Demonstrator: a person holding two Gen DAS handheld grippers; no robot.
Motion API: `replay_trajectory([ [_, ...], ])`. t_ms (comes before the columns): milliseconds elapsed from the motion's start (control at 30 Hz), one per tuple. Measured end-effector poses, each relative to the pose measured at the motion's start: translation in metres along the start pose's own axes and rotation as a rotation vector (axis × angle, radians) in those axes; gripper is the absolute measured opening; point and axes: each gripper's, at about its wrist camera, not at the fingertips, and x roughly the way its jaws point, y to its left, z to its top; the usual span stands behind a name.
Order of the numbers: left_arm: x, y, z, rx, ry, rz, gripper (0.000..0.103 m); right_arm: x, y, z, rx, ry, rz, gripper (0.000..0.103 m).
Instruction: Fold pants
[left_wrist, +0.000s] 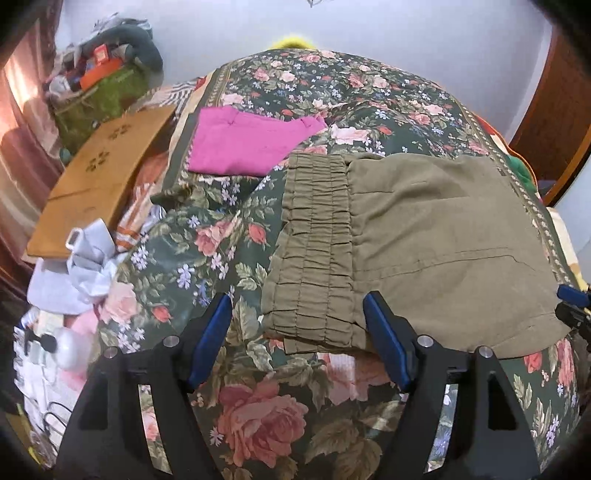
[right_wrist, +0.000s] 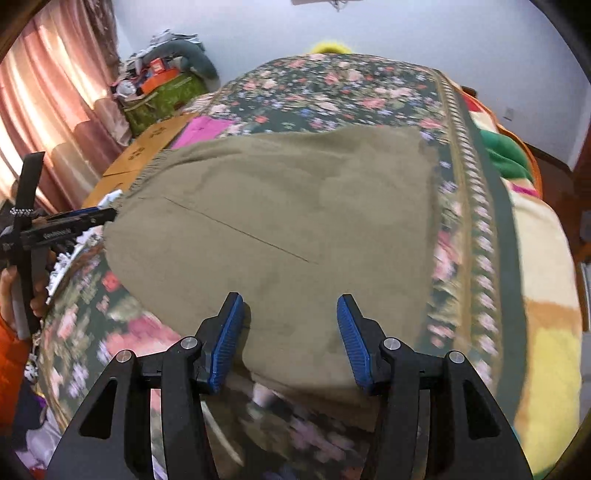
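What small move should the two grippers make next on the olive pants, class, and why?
Probably close both on the near edge. The pants lie folded and flat on the floral cover, and both the left gripper and the right gripper are open, straddling that edge with nothing held. Gripping there would likely let them carry it over for another fold.

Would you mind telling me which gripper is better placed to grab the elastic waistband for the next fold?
Left. The left gripper is open with the waistband corner between its fingers; the right gripper, also open, sits over plain cloth of the olive pants.
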Motion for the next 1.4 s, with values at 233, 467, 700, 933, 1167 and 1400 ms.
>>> replay_trajectory([
  [233,0.000,-0.007,-0.002,0.028,-0.007,0.039,0.076,-0.017,-0.019,-0.020,0.032,-0.007,-0.063,0.047],
  [467,-0.001,-0.005,-0.001,0.029,0.012,0.030,0.077,-0.028,-0.042,-0.037,0.091,0.003,-0.073,0.047],
  [700,-0.022,-0.013,0.011,0.091,-0.001,0.070,0.076,-0.040,-0.035,-0.023,0.027,-0.019,-0.110,0.049],
  [933,-0.044,-0.015,0.049,0.096,-0.080,0.052,0.078,-0.053,-0.040,0.016,-0.019,-0.115,-0.134,0.049],
  [1167,-0.028,-0.016,0.092,0.092,-0.092,0.058,0.080,-0.044,-0.055,0.061,-0.032,-0.168,-0.138,0.050],
  [1400,0.009,-0.015,0.120,0.101,-0.048,0.047,0.080,-0.014,-0.080,0.102,-0.027,-0.153,-0.125,0.050],
])
